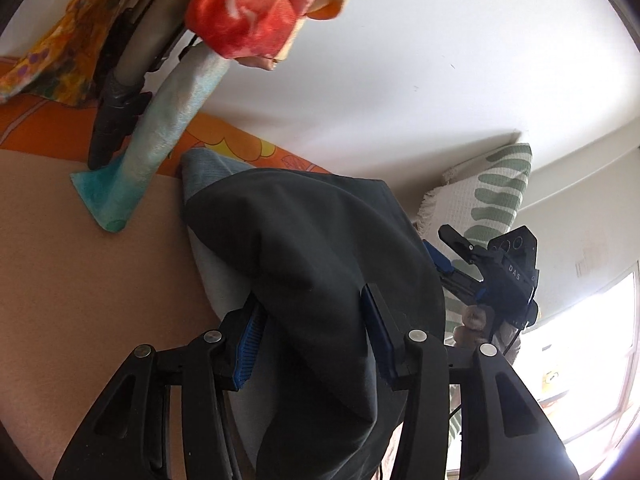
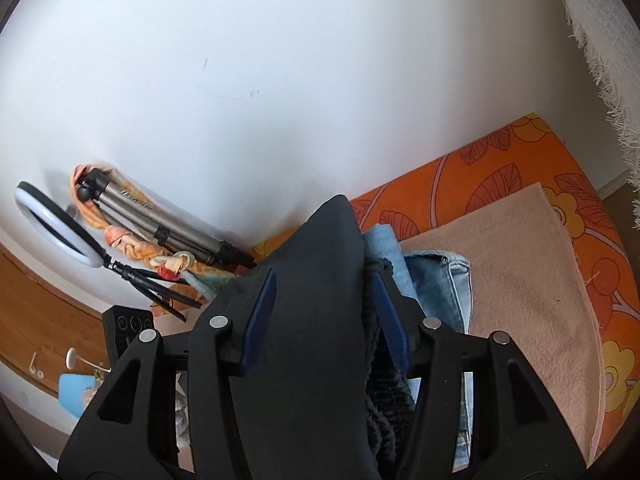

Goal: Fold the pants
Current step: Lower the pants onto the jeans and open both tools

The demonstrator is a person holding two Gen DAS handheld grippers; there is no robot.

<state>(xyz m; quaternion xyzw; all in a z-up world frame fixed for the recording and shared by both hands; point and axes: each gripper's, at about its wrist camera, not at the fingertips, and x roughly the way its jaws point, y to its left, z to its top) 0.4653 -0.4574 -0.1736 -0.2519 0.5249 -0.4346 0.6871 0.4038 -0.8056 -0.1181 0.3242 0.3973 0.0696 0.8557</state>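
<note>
Dark grey pants (image 1: 312, 232) lie folded in a stack on light blue jeans (image 2: 436, 280). My left gripper (image 1: 314, 320) is open, and a fold of the dark cloth passes between its blue pads, with a gap showing beside the left pad. My right gripper (image 2: 324, 304) is open too. The dark pants (image 2: 316, 280) fill the space between its fingers, and their ribbed waistband (image 2: 384, 392) lies against the right one. In the left wrist view the right gripper (image 1: 440, 246) stands at the far right edge of the pants.
The stack rests on a beige blanket (image 2: 520, 280) over an orange flowered cover (image 2: 500, 152). A tripod (image 2: 180, 232) with a ring light (image 2: 52, 224) and draped scarves (image 1: 248, 20) leans on the white wall at the left. A leaf-print cushion (image 1: 492, 200) stands behind.
</note>
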